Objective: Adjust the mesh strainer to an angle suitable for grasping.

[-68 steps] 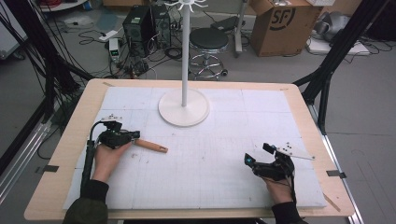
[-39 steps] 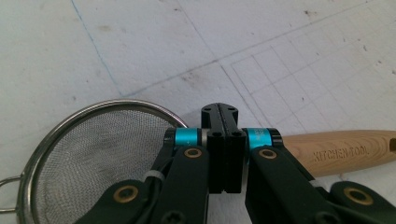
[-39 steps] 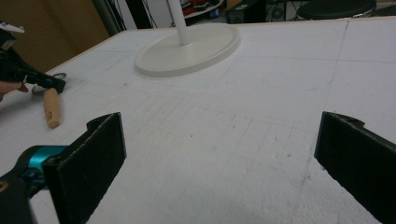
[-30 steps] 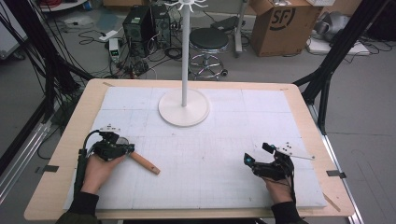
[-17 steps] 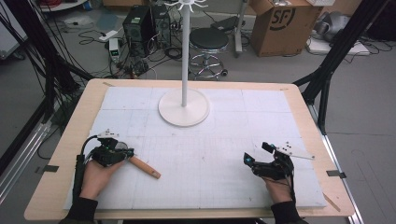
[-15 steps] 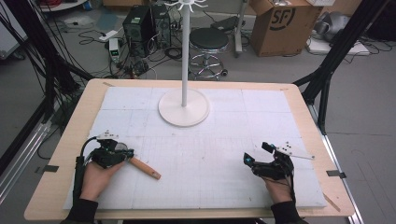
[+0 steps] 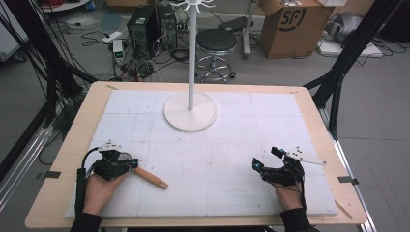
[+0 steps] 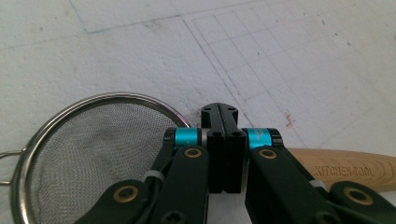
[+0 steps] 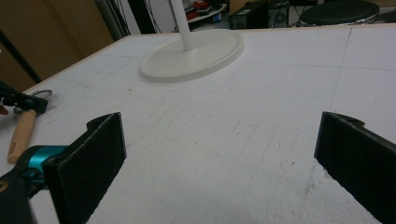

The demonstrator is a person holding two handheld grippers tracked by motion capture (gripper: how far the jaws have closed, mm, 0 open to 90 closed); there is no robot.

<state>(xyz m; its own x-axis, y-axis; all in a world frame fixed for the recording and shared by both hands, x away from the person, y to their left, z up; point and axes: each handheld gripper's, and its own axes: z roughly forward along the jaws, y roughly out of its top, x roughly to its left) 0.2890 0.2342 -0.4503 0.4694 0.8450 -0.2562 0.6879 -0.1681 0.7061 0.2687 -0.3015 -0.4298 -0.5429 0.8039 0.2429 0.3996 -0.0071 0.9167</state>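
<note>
On white gridded mat (image 7: 222,159) amid cabled workshop: left gripper (image 8: 223,112) clamped on strainer (image 8: 88,154), right gripper (image 9: 219,154) agape.

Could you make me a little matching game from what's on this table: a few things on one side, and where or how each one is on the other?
Things:
1. strainer
2. left gripper
3. right gripper
4. white stand

States or places:
A. jaws wide apart, nothing between them
B. upright at the far middle of the table
C. jaws shut at the neck where mesh bowl and wooden handle meet
D. lying on the white mat, wooden handle pointing toward the table's middle

Pairs: 1-D, 2-C, 3-A, 4-B
</note>
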